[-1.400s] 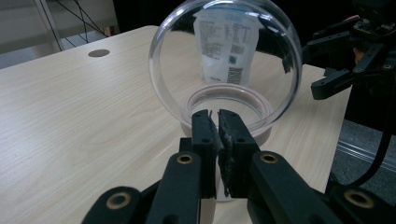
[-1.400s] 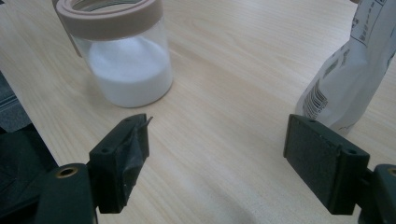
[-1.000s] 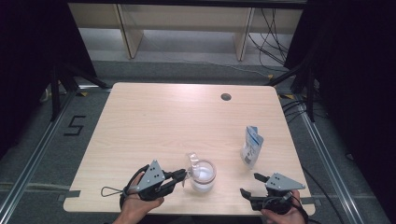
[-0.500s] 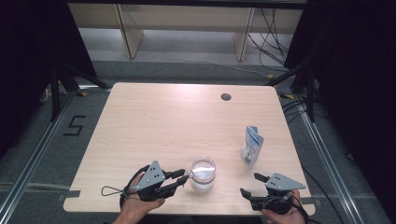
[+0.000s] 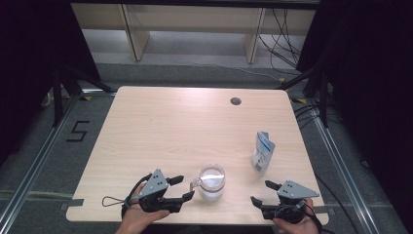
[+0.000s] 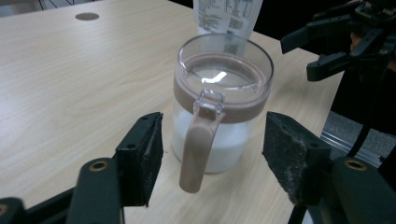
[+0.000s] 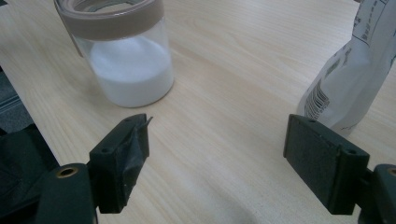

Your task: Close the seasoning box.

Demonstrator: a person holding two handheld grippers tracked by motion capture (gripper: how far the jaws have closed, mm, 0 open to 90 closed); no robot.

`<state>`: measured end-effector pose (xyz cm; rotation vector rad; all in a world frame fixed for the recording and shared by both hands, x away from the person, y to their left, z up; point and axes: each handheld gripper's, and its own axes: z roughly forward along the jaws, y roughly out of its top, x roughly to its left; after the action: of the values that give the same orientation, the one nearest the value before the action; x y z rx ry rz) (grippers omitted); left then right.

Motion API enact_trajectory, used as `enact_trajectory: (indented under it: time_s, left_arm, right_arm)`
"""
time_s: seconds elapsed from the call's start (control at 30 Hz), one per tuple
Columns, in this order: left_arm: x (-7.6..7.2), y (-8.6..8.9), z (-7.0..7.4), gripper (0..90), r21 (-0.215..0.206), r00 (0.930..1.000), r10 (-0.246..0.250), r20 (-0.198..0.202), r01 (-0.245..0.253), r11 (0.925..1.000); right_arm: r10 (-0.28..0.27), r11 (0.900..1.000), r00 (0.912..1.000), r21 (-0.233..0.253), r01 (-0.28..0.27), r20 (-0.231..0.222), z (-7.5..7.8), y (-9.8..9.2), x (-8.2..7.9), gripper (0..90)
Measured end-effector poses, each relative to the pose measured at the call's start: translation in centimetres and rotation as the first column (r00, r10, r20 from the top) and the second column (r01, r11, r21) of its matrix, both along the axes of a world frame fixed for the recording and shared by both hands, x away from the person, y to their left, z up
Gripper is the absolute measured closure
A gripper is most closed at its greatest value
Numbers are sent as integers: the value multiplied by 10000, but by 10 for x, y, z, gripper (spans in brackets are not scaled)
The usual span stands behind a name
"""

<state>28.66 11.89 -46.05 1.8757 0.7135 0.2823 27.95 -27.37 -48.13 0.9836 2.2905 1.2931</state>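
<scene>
Jaws of the left gripper [image 5: 180,187] stood spread on either side of the jar's handle [image 6: 197,144], not touching it. At the table's [image 5: 160,131] six o'clock edge sat the jar [image 5: 212,182], part filled with white powder. Toward five o'clock, the right gripper [image 5: 263,192] also gaped, with a pouch [image 5: 262,152] just beyond it.

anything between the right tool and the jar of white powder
Nothing: in the high view, only bare table separates the right tool from the jar. The right gripper view shows plain wood there too; the white pouch stands off to the side.
</scene>
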Motion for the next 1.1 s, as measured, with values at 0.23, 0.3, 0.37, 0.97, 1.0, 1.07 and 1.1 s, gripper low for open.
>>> enact_trajectory:
  time_s: [0.23, 0.3, 0.37, 0.97, 1.0, 1.07, 1.1]
  left_arm:
    - [-3, 7, -5, 320, 55, 9998, 136, -173, -135, 9999]
    - [-4, 10, -6, 315, 58, 9996, 190, -215, -189, 9998]
    - [-5, 11, -7, 300, 101, 9994, 235, -240, -233, 9997]
    - [-15, 22, -23, 246, 708, 9981, 251, -561, -211, 9973]
    - [-15, 22, -24, 244, 885, 9977, 221, -636, -164, 9959]
    - [-15, 20, -25, 242, 875, 9967, 296, -752, -230, 9959]
    - [-16, 19, -27, 240, 1071, 9971, 238, -718, -160, 9941]
  right_arm:
    - [-73, 10000, 10000, -8, 73, -50, 0, -2, 0, 233]
    - [-106, 9999, 9999, -27, 106, 127, 0, -2, 0, 233]
    - [-35, 10000, 10000, 32, 35, 27, 0, -2, 0, 231]
    - [-198, 9997, 9997, -125, 199, 111, 1, 0, -3, 226]
    - [-244, 9997, 9997, -90, 244, 23, 1, 0, -3, 226]
    - [-221, 9997, 9997, -90, 221, 76, 1, -1, -3, 226]
    - [-246, 9997, 9997, -76, 246, -29, 1, 0, -4, 226]
